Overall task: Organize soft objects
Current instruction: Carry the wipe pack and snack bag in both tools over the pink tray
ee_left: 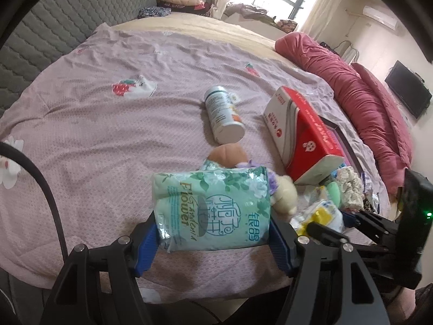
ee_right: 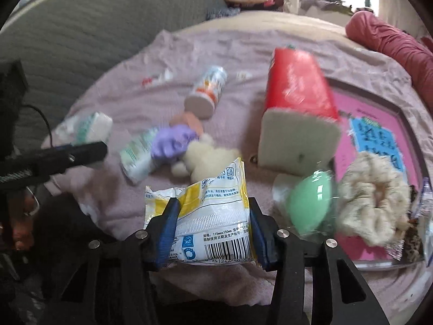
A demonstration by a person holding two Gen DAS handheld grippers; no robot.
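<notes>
Now the left tongs (ee_left: 213, 239) are clamped on a green pack (ee_left: 212, 211), their blue pads pressing its two sides near the lower edge; the pack sits low over the pink bedspread (ee_left: 108, 124), just in front of a plush toy (ee_left: 282, 193) whose cream body shows at its right edge; the right tongs (ee_right: 213, 230) grip a white pack (ee_right: 211, 216) with yellow patches and a barcode, one pad on each side; in the left view that pack shows just right of the green one, apart from it; beyond both packs a bottle (ee_left: 223, 115) lies on its side on the bedspread, base toward the cameras; right of it a red box (ee_left: 300, 135) stands tilted, its near end resting by a pink tray (ee_right: 379, 135); a green sponge (ee_right: 310, 201) lies just before the box, touching a cream scrunchie (ee_right: 374, 196) that rests on the tray; in the right view, which is blurred, the plush toy has a purple part and lies between the bottle and the white pack; a second green-and-white pack (ee_right: 138, 154) lies against its left side; a red pillow (ee_left: 349, 94) lies along the far right of the bed.
</notes>
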